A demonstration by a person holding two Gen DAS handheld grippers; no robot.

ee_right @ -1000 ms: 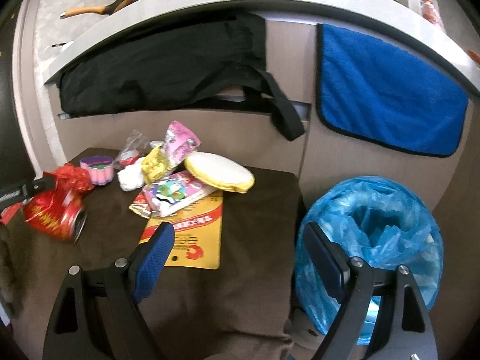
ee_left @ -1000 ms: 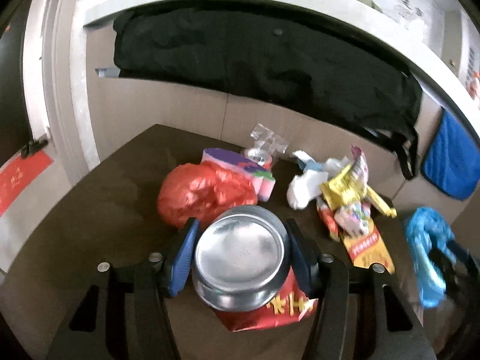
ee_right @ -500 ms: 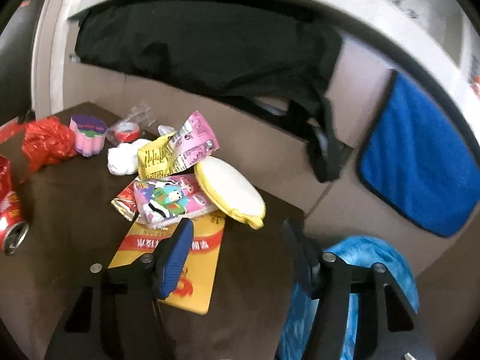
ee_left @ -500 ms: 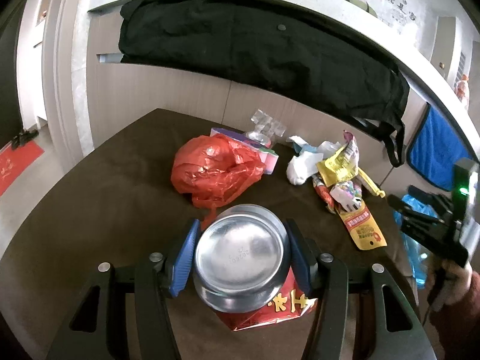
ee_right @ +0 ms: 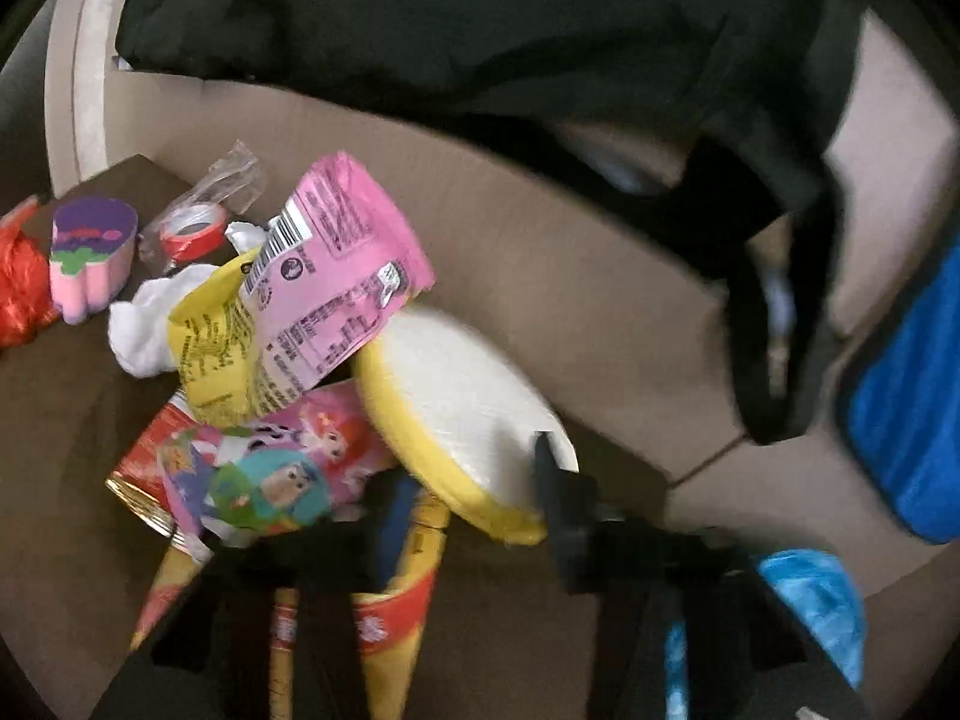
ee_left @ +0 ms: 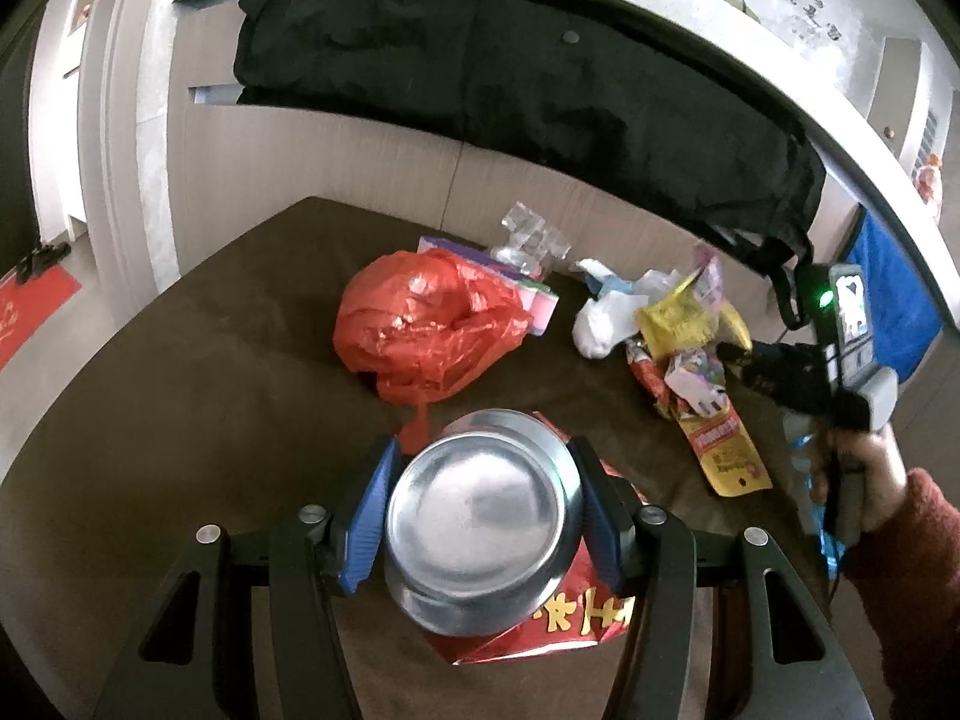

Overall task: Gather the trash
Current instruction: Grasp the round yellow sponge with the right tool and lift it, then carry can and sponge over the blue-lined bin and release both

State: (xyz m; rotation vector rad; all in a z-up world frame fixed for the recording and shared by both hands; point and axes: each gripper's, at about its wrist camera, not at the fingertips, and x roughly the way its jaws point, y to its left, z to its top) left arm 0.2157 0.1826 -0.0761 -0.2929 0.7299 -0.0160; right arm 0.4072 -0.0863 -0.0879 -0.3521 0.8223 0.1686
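Observation:
My left gripper (ee_left: 483,510) is shut on a crushed red can (ee_left: 486,528), its silver bottom facing the camera, held above the brown table (ee_left: 180,408). My right gripper (ee_right: 468,498) is open, its fingers on either side of a yellow-rimmed white disc (ee_right: 462,414) at the wrapper pile; it also shows in the left wrist view (ee_left: 780,366). The pile holds a pink wrapper (ee_right: 336,264), a yellow wrapper (ee_right: 216,354), a cartoon packet (ee_right: 270,474) and a yellow-red packet (ee_left: 726,450). A red plastic bag (ee_left: 426,330) lies mid-table.
A blue-lined trash bin (ee_right: 810,606) stands right of the table. White tissue (ee_right: 150,324), a purple-pink sponge (ee_right: 90,258) and a tape roll in clear wrap (ee_right: 198,222) lie at the back. A black bag (ee_left: 510,96) and blue towel (ee_right: 912,408) hang behind.
My right gripper has moved from beside the bin in to the wrapper pile and now straddles the yellow-rimmed disc. My left gripper has lifted and drawn back a little with the can.

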